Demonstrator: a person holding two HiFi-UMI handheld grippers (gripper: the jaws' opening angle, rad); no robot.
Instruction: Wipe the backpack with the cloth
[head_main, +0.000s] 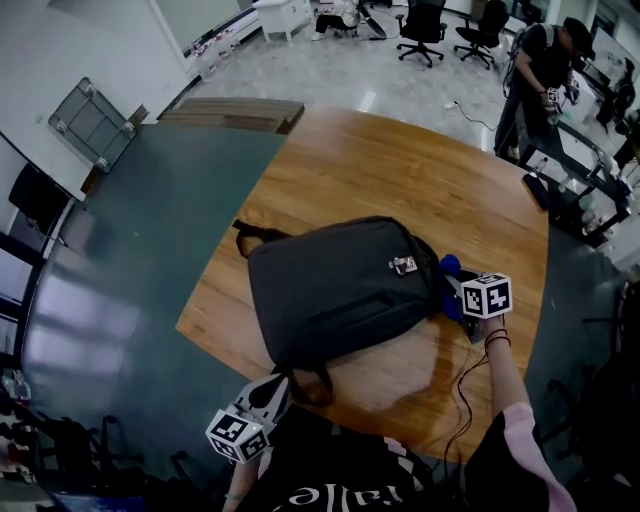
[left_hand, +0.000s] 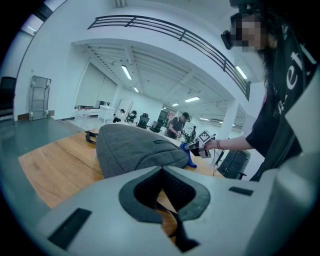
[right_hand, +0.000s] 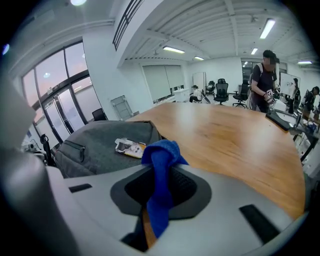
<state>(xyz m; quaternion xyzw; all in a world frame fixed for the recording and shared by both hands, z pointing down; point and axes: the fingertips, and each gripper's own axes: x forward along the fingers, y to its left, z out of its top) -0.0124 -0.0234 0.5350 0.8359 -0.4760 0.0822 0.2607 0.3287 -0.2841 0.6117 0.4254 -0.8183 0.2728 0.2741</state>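
Nearest us, at the lower left, the left tongs (head_main: 272, 392) sat at the backpack's near end. They were closed on what looked like its thin dark strap (head_main: 312, 385), which we judged was meant to anchor the bag against sliding. Beyond them the grey backpack (head_main: 340, 285) lay flat across the wooden counter (head_main: 400, 160), front face up, so its broad panel was open to wiping. A small tag (head_main: 403, 264) showed near its right end. Farther right, the right tongs (head_main: 453, 290) were clamped on the blue cloth (head_main: 449, 266), a bunched fold poking up past the tips and a tail hanging below. They sat just beside the bag's right edge, but we could not tell whether the cloth touched the fabric. We judged the wiping had barely begun, with the whole panel left to cover.
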